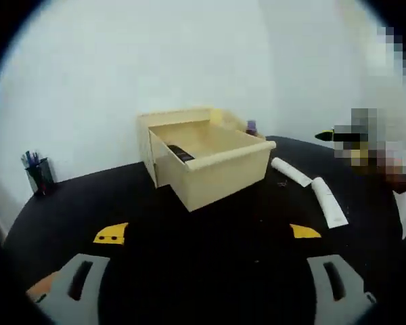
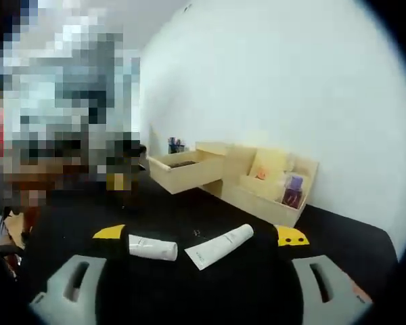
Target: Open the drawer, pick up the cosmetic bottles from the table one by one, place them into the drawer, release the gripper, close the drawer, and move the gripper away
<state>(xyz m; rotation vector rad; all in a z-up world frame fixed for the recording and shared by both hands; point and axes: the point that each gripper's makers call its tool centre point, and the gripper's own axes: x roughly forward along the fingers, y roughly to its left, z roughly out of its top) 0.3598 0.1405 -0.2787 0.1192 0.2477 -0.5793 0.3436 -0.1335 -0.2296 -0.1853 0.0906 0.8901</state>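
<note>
A pale wooden drawer [image 1: 213,166] stands pulled out of its wooden organiser [image 1: 179,118] on the black table, with a dark item [image 1: 181,154] lying inside it. Two white cosmetic tubes [image 1: 291,172] [image 1: 329,202] lie on the table to the drawer's right. My left gripper [image 1: 208,233] is open, well short of the drawer, with nothing between its jaws. In the right gripper view the same tubes [image 2: 152,248] [image 2: 220,246] lie just ahead of my open right gripper [image 2: 201,235], between its spread jaws. The open drawer [image 2: 183,169] sits beyond them.
A dark pen holder [image 1: 39,175] stands at the table's far left. A purple bottle [image 2: 293,191] and an orange-marked packet [image 2: 264,169] sit in the organiser's shelf [image 2: 271,196]. A white wall backs the table [image 1: 210,271].
</note>
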